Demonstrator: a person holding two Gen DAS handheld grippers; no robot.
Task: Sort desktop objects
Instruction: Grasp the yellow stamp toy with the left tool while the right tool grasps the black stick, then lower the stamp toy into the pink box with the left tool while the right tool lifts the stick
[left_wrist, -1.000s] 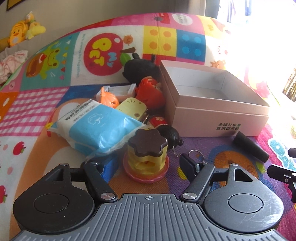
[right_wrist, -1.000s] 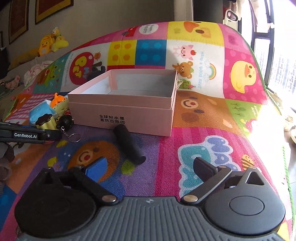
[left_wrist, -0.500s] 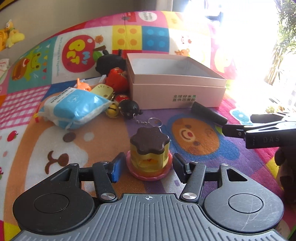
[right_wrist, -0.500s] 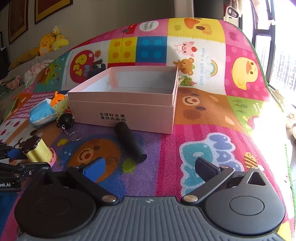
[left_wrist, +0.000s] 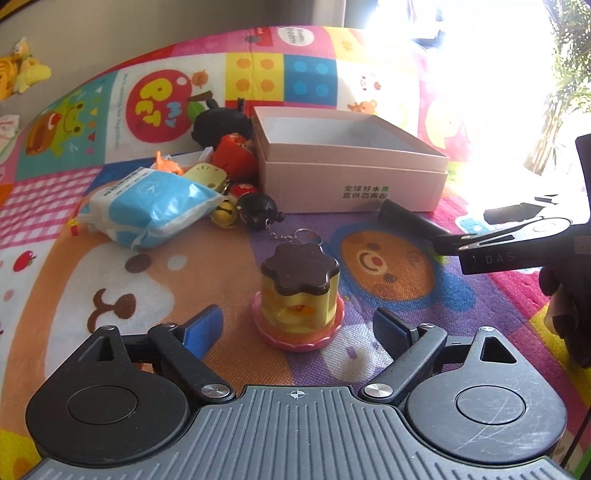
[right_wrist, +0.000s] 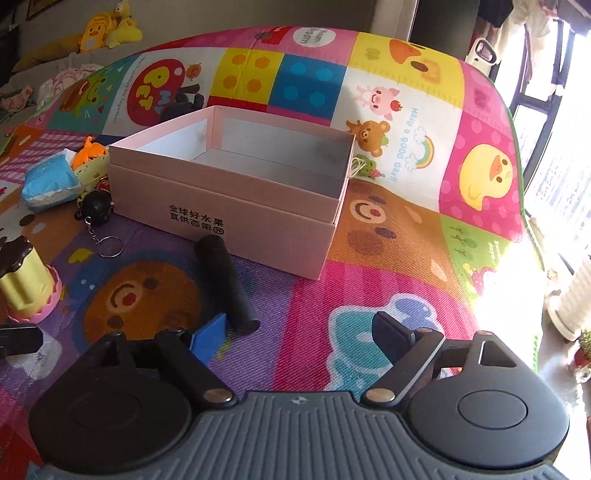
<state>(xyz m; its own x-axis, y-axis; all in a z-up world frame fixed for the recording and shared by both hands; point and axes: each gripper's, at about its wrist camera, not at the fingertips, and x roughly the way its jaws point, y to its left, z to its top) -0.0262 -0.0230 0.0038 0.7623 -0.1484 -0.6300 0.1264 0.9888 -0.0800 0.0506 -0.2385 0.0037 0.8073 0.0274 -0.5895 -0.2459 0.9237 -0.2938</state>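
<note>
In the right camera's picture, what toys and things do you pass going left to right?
Pudding toy → keyring ball → black tube → pink box.

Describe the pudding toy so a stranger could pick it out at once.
Start at the open pink box on the colourful play mat. In front of it, apart from the pile of toys beside the blue tissue pack, the pudding toy stands upright and alone. Nothing else has its pale yellow ribbed body, dark brown flower-shaped top and pink frilled base.
</note>
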